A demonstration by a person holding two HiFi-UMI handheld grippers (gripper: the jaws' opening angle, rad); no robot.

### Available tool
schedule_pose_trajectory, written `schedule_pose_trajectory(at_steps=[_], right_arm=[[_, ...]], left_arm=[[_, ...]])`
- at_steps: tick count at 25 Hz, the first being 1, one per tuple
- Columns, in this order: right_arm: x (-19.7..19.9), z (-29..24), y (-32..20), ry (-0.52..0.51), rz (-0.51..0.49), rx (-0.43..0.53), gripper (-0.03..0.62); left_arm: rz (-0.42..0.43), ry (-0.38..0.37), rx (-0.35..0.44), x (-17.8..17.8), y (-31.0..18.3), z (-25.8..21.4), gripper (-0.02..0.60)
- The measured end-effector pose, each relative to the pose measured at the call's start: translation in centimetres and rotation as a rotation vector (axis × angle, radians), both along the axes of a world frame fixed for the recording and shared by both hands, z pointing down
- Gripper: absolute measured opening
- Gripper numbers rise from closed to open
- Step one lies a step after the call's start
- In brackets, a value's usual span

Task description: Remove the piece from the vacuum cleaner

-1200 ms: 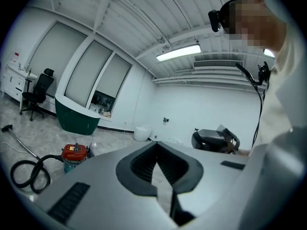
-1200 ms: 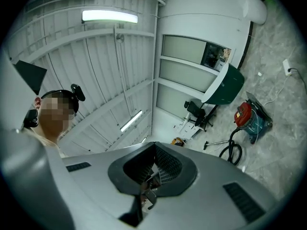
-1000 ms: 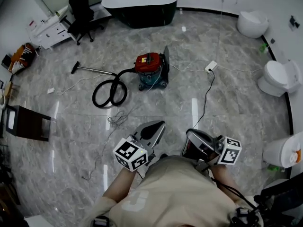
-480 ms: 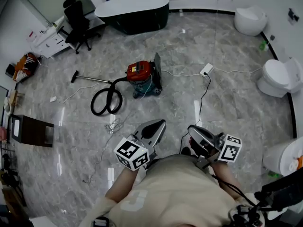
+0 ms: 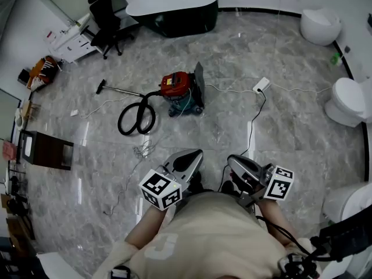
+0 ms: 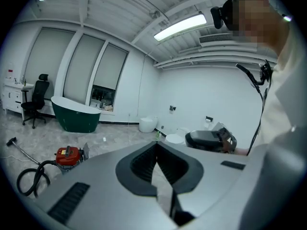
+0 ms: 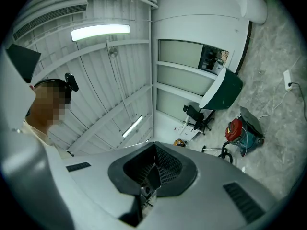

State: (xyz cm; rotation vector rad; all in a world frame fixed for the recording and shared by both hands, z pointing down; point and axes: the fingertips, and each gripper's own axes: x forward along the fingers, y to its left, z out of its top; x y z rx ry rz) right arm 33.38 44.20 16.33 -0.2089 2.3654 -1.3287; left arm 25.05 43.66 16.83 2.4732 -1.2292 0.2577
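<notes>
The red canister vacuum cleaner (image 5: 179, 86) stands on the marble floor, well ahead of me. Its black hose (image 5: 137, 116) lies looped to its left. A thin wand ends in a floor nozzle (image 5: 100, 86). I hold both grippers close to my chest, far short of the vacuum. My left gripper (image 5: 195, 154) is shut with nothing in it, and its jaws meet at the tips in the left gripper view (image 6: 156, 146). My right gripper (image 5: 232, 160) is also shut and empty (image 7: 154, 150). The vacuum shows small in the left gripper view (image 6: 67, 155) and in the right gripper view (image 7: 235, 128).
A dark bathtub (image 5: 172, 7) stands at the back, with an office chair (image 5: 107, 17) to its left. Toilets (image 5: 347, 101) line the right wall. A power strip (image 5: 261, 85) and its cable lie right of the vacuum. A dark cabinet (image 5: 46, 150) sits at left, near a loose cord (image 5: 143, 150).
The head view has swung a little as I shifted across the floor. Both grippers stay shut in front of my chest. The vacuum has not moved.
</notes>
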Motion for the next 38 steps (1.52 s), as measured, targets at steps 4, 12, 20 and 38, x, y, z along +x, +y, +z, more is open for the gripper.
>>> schedule_pose_trajectory(at_steps=[4, 12, 20, 38], right_arm=[[0.8, 0.7, -0.4, 0.016, 0.027, -0.001, 0.003], [1.6, 0.5, -1.1, 0.085, 0.085, 0.041, 0.003], [-3.1, 0.8, -3.7, 0.156, 0.033, 0.017, 0.003], [-19.0, -2.7, -11.0, 0.229, 0.033, 0.095, 0.003]], left_arm=[[0.046, -0.007, 0.002, 1.2, -0.5, 0.1, 0.003], [0.087, -0.001, 0.02, 1.4, -2.1, 0.6, 0.003], [0.044, 0.072, 0.011, -3.1, -4.9, 0.9, 0.003], [0.01, 0.272, 0.119, -19.8, -12.3, -2.3, 0.003]])
